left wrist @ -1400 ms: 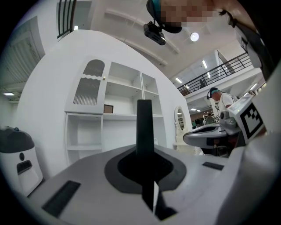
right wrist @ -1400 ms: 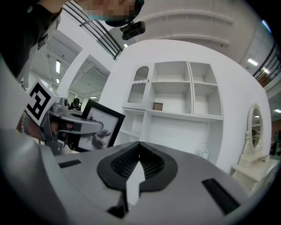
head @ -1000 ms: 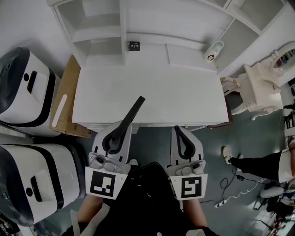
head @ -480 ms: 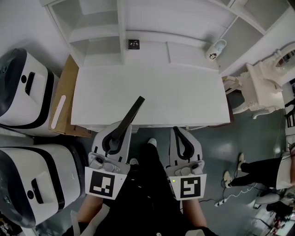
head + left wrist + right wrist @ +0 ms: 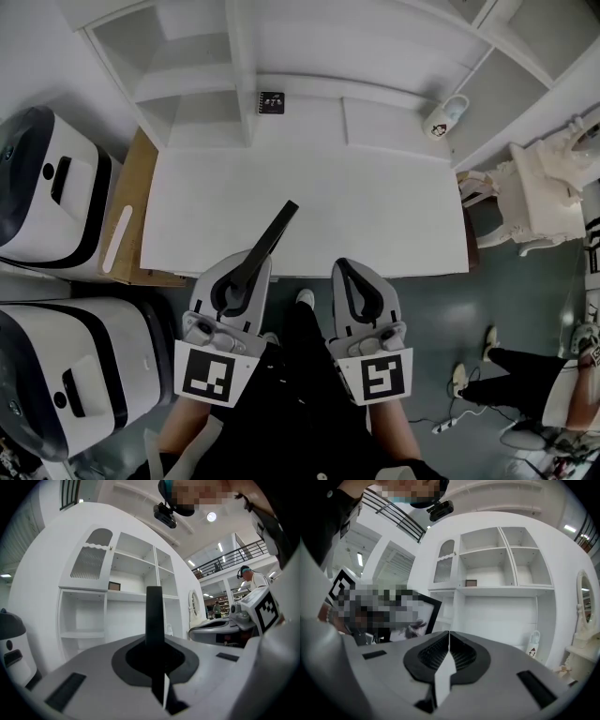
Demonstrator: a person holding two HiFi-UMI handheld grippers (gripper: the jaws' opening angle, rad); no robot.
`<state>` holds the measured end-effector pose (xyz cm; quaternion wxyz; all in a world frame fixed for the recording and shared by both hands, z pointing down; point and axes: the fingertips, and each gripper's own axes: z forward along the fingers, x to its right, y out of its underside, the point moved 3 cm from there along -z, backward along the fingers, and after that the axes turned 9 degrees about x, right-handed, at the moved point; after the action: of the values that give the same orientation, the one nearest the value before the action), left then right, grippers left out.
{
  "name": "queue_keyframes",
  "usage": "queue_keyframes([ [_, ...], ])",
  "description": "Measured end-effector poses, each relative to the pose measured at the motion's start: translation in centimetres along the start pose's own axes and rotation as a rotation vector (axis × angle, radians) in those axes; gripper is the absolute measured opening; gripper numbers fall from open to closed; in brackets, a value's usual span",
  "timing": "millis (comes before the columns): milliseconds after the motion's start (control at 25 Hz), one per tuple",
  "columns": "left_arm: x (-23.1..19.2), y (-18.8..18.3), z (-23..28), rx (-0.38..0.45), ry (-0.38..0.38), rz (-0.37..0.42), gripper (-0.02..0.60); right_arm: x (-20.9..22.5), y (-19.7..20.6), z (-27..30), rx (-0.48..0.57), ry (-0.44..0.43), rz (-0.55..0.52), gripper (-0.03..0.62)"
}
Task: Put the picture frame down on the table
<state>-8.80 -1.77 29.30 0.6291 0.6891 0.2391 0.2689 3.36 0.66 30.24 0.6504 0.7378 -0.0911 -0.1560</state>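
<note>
A black picture frame (image 5: 266, 244) stands edge-on in my left gripper (image 5: 234, 284), which is shut on its lower end. The frame slants up and right over the near edge of the white table (image 5: 309, 211). Seen from the left gripper view, the frame (image 5: 154, 616) rises as a thin dark bar between the jaws. My right gripper (image 5: 357, 292) is shut with nothing in it, just right of the left one at the table's near edge. The right gripper view shows the frame's picture side (image 5: 405, 616) at its left.
A white shelf unit (image 5: 244, 56) rises behind the table, with a small dark framed picture (image 5: 272, 101) on it. A white mug (image 5: 443, 117) stands at the back right. Two white and black machines (image 5: 52, 197) and a wooden board (image 5: 127, 220) are at the left. An ornate white stand (image 5: 539, 192) is at the right.
Both grippers and the frame have come slightly forward over the table's near edge. The right gripper has shifted a little left. A person at the lower right has walked farther away.
</note>
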Motion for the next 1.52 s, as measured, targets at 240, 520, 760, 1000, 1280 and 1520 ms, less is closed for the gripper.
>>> queue_keyframes([
  [240, 0.6, -0.6, 3.3, 0.010, 0.011, 0.001, 0.012, 1.8, 0.6, 2.8, -0.006, -0.112, 0.089, 0.068],
  [520, 1.7, -1.0, 6.2, 0.022, 0.041, -0.015, 0.012, 3.2, 1.1, 5.9, -0.004, -0.244, 0.114, 0.095],
  [760, 2.1, -1.0, 7.8, 0.020, 0.055, -0.058, 0.012, 4.8, 1.4, 7.5, 0.007, -0.335, 0.190, 0.095],
  [1000, 2.2, -0.6, 9.8, 0.024, 0.061, -0.073, 0.012, 6.0, 1.8, 8.9, 0.016, -0.416, 0.219, 0.094],
  [1280, 2.2, 0.4, 12.2, 0.019, 0.081, -0.144, 0.012, 8.7, 3.2, 9.6, -0.007, -0.409, 0.212, 0.069],
  [1520, 2.1, 1.7, 14.3, -0.034, 0.028, -0.135, 0.017, 10.1, 4.7, 10.4, -0.083, -0.359, 0.217, 0.066],
])
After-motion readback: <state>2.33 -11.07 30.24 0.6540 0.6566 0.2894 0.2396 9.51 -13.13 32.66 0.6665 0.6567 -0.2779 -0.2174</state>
